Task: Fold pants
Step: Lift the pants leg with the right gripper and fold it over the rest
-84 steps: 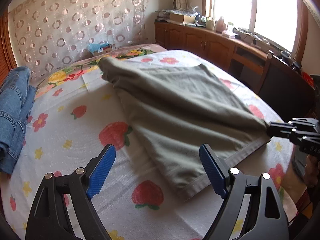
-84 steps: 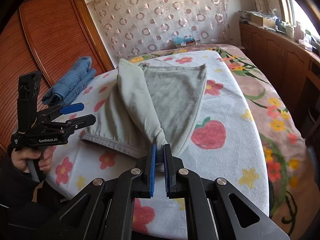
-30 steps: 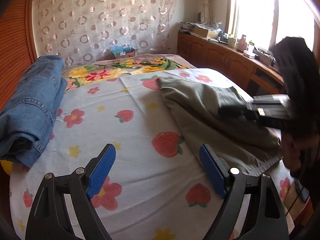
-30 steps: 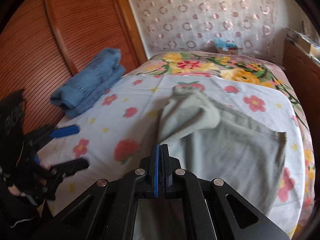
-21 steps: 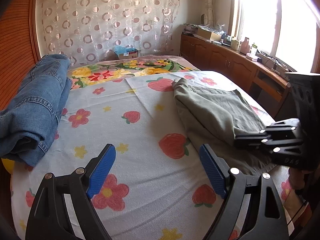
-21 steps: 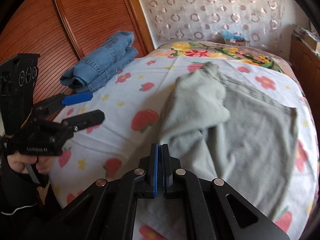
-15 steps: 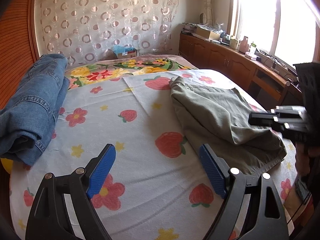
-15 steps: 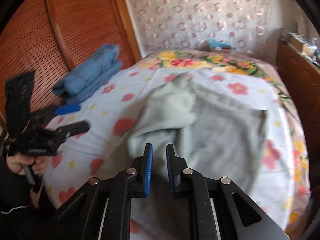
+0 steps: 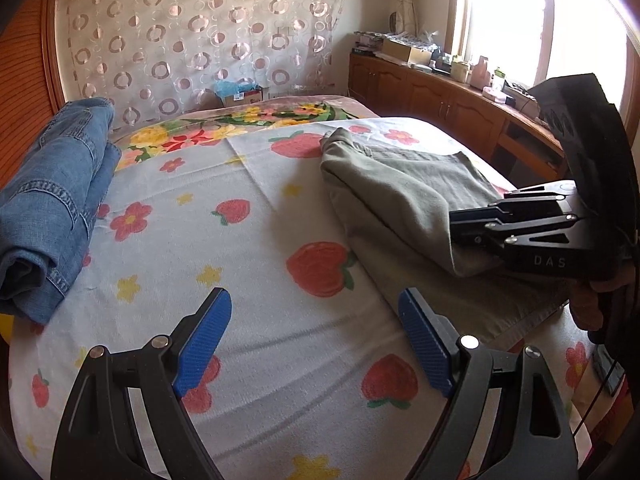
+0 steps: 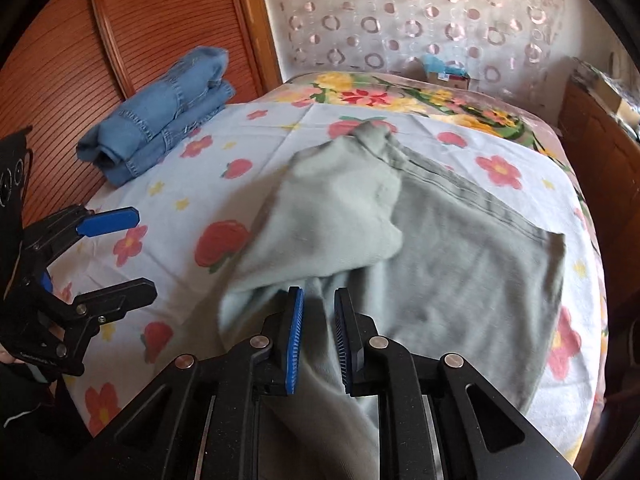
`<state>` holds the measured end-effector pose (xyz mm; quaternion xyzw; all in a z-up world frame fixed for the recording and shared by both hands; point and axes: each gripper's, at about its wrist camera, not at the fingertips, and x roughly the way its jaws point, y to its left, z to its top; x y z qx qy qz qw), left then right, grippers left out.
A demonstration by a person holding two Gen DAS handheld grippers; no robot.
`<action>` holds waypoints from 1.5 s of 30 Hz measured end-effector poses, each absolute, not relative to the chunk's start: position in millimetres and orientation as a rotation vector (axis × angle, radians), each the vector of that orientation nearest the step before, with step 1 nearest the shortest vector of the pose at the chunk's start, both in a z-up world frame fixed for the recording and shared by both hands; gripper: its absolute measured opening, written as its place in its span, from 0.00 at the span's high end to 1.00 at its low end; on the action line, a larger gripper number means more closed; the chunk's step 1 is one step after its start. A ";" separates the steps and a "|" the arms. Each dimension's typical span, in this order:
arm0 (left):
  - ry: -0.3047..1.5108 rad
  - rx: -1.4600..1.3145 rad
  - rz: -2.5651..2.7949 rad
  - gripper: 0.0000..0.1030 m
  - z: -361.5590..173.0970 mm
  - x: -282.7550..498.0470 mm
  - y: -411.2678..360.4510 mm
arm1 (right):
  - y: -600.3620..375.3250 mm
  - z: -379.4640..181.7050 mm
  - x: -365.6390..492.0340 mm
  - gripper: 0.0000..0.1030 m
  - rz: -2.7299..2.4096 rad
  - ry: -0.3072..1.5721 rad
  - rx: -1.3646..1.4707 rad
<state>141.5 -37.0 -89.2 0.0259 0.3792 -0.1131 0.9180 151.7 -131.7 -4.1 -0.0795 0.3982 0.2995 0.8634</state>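
Folding – jeans (image 10: 160, 120) stacked far L | L gripper (image 9: 316, 340) jaws wide, empty, over sheet (image 9: 248, 248) | pants (image 10: 460, 264) mid-bed, part folded | R gripper (image 10: 318, 340) jaws parted, nothing pinched – regrip hem, pull flat, align edges.

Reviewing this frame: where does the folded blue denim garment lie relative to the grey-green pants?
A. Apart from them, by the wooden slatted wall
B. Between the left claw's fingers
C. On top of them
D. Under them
A: the folded blue denim garment sits by the wooden slatted wall, with bare flowered sheet between it and the grey-green pants.
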 end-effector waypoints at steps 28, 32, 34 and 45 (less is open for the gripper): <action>0.804 0.089 -0.275 0.18 -89.3 151.9 -72.6 | -201.3 12.6 186.2 0.96 0.528 0.761 -0.052; 0.755 0.048 -0.298 0.18 -70.7 152.1 -72.9 | -195.2 11.5 191.8 0.96 0.563 0.779 -0.037; 0.766 0.072 -0.310 0.18 -70.3 157.6 -81.7 | -189.4 8.4 198.3 0.96 0.558 0.775 -0.051; 0.904 0.178 -0.316 0.21 -106.3 178.4 -109.2 | -202.9 10.1 199.7 0.96 0.526 0.773 -0.031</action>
